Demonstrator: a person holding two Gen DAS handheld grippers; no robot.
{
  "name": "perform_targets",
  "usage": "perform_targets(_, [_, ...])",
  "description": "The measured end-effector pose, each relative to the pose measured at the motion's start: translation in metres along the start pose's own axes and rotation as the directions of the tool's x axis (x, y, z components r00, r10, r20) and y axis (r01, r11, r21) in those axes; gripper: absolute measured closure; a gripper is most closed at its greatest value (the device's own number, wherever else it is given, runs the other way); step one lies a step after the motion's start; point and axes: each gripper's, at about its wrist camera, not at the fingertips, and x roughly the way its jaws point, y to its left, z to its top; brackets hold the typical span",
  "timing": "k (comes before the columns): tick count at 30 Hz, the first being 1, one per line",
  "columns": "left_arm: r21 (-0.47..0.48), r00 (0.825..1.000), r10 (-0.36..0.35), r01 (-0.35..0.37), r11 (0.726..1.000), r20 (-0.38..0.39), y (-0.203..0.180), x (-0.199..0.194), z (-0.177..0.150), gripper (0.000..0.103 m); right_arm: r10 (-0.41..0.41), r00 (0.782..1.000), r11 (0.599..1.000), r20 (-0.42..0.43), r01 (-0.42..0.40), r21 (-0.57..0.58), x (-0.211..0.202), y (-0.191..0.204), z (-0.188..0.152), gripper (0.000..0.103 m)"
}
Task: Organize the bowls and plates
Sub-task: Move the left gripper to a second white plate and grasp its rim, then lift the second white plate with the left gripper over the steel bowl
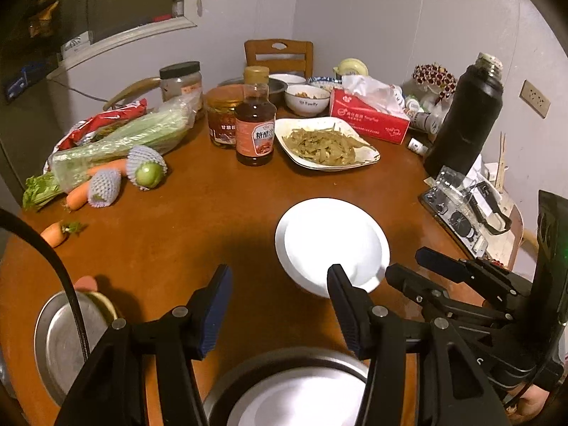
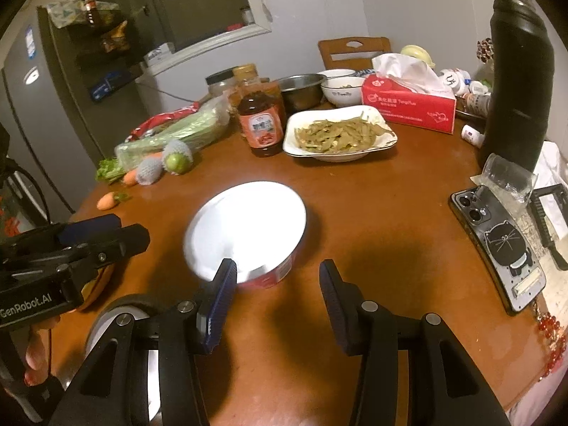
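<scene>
A white bowl (image 1: 332, 245) with a red outside (image 2: 248, 227) stands upright on the brown round table (image 1: 198, 234), just ahead of both grippers. My left gripper (image 1: 278, 298) is open and empty; its right finger overlaps the bowl's near rim in its own view. My right gripper (image 2: 277, 294) is also open with nothing between its fingers, its left finger just before the bowl's near edge. Each gripper shows in the other's view: the right gripper (image 1: 408, 262) to the bowl's right, the left gripper (image 2: 129, 230) to its left. A steel dish (image 1: 284, 358) with a white inside lies under my left gripper.
A steel plate (image 1: 60, 340) lies at the table's near left. Further back stand a dish of green beans (image 1: 326, 145), a sauce bottle (image 1: 255, 124), a small bowl (image 1: 307, 99), a red tissue box (image 1: 369, 117) and a black flask (image 1: 465, 117). Vegetables (image 1: 117, 145) lie left, a phone (image 2: 497, 245) right.
</scene>
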Motion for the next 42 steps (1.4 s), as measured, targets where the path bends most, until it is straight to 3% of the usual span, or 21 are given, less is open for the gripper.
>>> perform_targets(20, [0.004, 0.991, 0.024, -0.024, 1.000, -0.133, -0.001, 0.066, 0.023, 0.046, 0.008, 0.998, 1.000, -0.055, -0.008, -0.006, 0.049, -0.007, 0.017, 0.053])
perform_targets(29, [-0.036, 0.983, -0.014, 0.008, 0.999, -0.181, 0.001, 0.083, 0.021, 0.046, 0.011, 0.999, 0.999, -0.045, -0.013, -0.034, 0.055, -0.006, 0.014, 0.055])
perform_targets(36, [-0.064, 0.970, -0.124, 0.113, 0.992, -0.209, -0.005, 0.090, 0.017, 0.077, 0.040, 0.998, 0.998, -0.046, -0.042, -0.035, 0.055, -0.004, 0.009, 0.067])
perform_targets(42, [-0.041, 0.976, -0.106, 0.100, 0.994, -0.193, -0.010, 0.085, 0.017, 0.078, 0.050, 0.998, 0.998, -0.047, -0.052, -0.045, 0.052, 0.000, 0.010, 0.069])
